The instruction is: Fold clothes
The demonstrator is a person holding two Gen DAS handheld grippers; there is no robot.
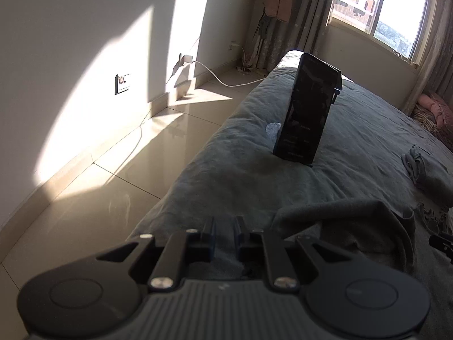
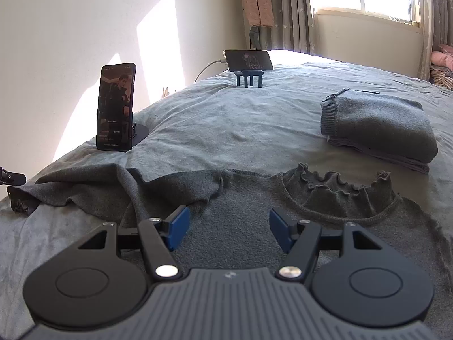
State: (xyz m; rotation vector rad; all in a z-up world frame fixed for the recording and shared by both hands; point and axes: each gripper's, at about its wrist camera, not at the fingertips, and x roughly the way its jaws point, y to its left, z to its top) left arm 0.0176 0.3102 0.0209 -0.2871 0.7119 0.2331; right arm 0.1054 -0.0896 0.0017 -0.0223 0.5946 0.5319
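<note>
A dark grey knit top (image 2: pixel 243 206) with a frilled collar (image 2: pixel 339 189) lies spread on the bed, and its left sleeve (image 2: pixel 85 187) is rumpled toward the bed's edge. My right gripper (image 2: pixel 229 226) hovers open over the chest of the top, just short of the collar, with nothing between its blue pads (image 2: pixel 178 226). My left gripper (image 1: pixel 225 226) is over the bed's left edge beside the bunched sleeve (image 1: pixel 339 221). Its fingers stand a narrow gap apart with only the sheet showing between them. The left gripper's tip (image 2: pixel 12 178) also shows above the sleeve cuff (image 2: pixel 19 206).
A folded pile of grey clothes (image 2: pixel 379 124) sits at the right. One phone (image 2: pixel 116 107) stands upright on a stand at the left edge, another phone (image 2: pixel 249 61) lies sideways on a stand at the far end. Tiled floor (image 1: pixel 99 184) drops off left of the grey bedsheet (image 2: pixel 226 119).
</note>
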